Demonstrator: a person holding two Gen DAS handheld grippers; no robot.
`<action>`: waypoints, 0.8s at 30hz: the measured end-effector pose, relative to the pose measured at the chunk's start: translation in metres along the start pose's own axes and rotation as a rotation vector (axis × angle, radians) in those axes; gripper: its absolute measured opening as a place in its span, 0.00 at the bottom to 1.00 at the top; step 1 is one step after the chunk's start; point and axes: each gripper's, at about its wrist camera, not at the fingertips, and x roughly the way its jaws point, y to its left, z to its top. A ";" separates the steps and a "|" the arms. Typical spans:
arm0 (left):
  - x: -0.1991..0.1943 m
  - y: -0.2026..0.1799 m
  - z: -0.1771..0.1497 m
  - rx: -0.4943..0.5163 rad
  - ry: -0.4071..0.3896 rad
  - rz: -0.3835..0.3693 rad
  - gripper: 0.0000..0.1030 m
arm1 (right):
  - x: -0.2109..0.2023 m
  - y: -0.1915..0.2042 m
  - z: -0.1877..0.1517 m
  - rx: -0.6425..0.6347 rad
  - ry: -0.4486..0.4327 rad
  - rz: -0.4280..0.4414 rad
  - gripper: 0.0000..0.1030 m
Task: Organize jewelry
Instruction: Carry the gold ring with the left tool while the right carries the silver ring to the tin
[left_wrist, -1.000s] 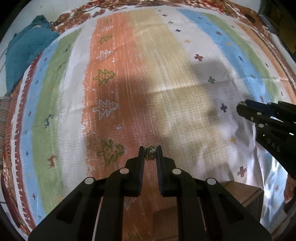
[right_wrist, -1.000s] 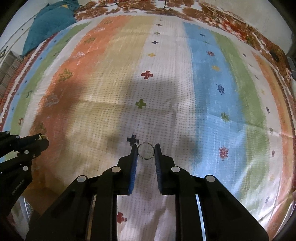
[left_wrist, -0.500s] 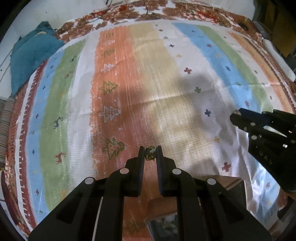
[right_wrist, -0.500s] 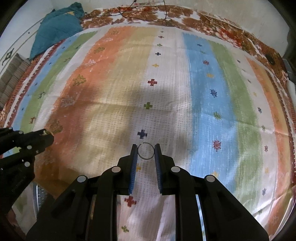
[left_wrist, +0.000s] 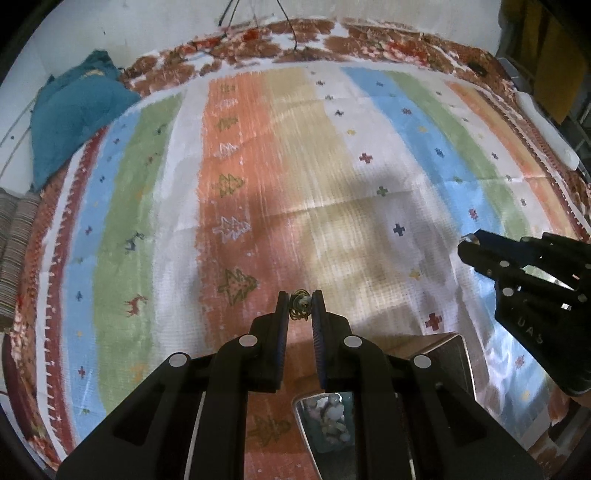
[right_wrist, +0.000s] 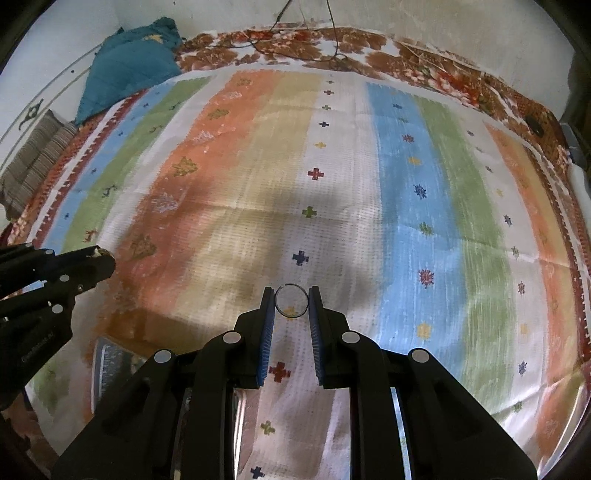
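Two hand-held grippers up over striped woven bedspread (right_wrist: 406, 192). Left hand-held gripper (left_wrist: 301, 304) pinches small gold ornate earring (left_wrist: 300, 308); right hand-held gripper (right_wrist: 290, 301) clamps thin silver wire hoop (right_wrist: 291, 301). Wooden mirrored jewelry box (left_wrist: 443, 347) below the left one.

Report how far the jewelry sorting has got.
Done: both pieces picked up. In hand: the left gripper pinches a small gold ornament; the right gripper holds a thin wire hoop. Left: stowing both, likely in the wooden box below.
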 end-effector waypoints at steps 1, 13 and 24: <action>-0.005 0.001 -0.001 -0.004 -0.007 -0.014 0.12 | -0.002 0.001 -0.001 0.000 -0.002 0.001 0.19; -0.027 -0.001 -0.021 -0.009 -0.034 -0.038 0.12 | -0.021 0.014 -0.016 -0.015 -0.017 0.027 0.19; -0.043 -0.004 -0.037 -0.006 -0.059 -0.051 0.12 | -0.035 0.027 -0.033 -0.059 -0.023 0.032 0.19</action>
